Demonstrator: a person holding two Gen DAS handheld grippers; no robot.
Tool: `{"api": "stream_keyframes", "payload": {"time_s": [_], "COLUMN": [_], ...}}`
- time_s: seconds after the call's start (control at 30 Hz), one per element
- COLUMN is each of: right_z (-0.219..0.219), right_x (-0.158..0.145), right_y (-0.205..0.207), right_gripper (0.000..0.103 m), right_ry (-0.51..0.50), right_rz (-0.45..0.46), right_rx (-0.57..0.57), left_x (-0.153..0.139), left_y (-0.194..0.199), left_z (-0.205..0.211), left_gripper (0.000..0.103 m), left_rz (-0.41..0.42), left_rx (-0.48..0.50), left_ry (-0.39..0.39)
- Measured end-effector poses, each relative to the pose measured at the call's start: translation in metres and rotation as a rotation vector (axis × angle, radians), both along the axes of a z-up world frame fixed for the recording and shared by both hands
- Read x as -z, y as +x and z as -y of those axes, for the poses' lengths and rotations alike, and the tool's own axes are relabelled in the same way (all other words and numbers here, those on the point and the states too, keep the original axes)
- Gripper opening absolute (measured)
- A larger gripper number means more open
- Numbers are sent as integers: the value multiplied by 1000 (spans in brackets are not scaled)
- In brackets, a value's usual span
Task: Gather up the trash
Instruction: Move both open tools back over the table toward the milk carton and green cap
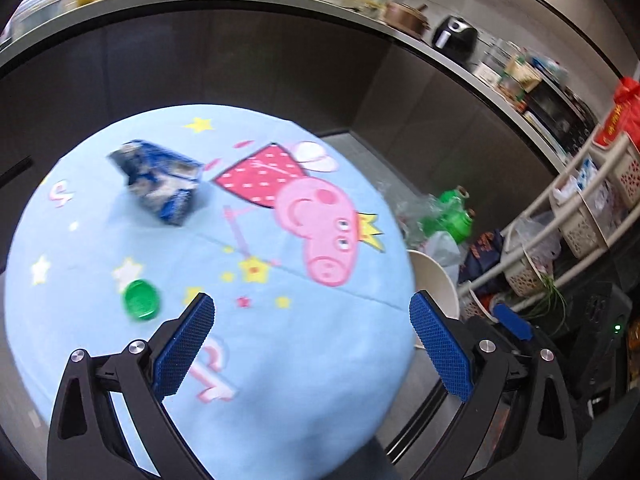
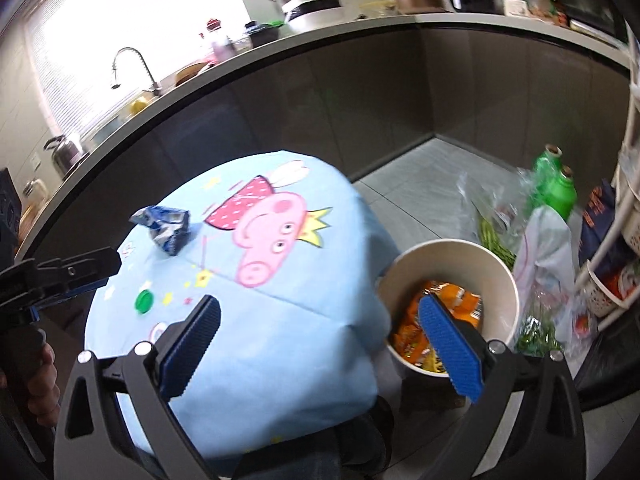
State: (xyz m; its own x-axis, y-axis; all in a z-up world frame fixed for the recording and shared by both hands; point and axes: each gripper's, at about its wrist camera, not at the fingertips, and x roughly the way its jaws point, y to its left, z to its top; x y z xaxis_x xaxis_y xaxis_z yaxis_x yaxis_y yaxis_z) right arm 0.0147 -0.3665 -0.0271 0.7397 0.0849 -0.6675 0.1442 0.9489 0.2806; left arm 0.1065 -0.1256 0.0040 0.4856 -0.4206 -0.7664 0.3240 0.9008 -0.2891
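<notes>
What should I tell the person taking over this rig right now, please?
Left gripper: open, empty, above the near part of the blue cartoon tablecloth.
Right gripper: open, empty, at the table's right edge by the white paper bucket.
Done: orange snack wrappers lie in the bucket.
Left: the crumpled blue-and-white wrapper on the far left and the green bottle cap on the near left, both on the cloth.
</notes>
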Motion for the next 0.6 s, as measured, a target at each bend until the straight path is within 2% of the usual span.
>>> {"api": "stream_keyframes", "payload": {"time_s": [0.3,0.43,0.6], "right_z": [-85,-130,-184], "right_x": [-17,-16,-5], "right_y": [26,41,61], "right_gripper": [100,100,100], "right_ry": [-16,-33,-30], "right_rz": [28,43,-10], "right_rx": [-195,-325,-524], "left_x": [9,15,18], "left_y": [-12,-18,-23], "left_z": [-107,-144,-181], "left_gripper": [94,94,94], "left_rz": [-2,-11,-2], "left_rx": [-177,-233,-276], "left_ry": [4,-6,1]}}
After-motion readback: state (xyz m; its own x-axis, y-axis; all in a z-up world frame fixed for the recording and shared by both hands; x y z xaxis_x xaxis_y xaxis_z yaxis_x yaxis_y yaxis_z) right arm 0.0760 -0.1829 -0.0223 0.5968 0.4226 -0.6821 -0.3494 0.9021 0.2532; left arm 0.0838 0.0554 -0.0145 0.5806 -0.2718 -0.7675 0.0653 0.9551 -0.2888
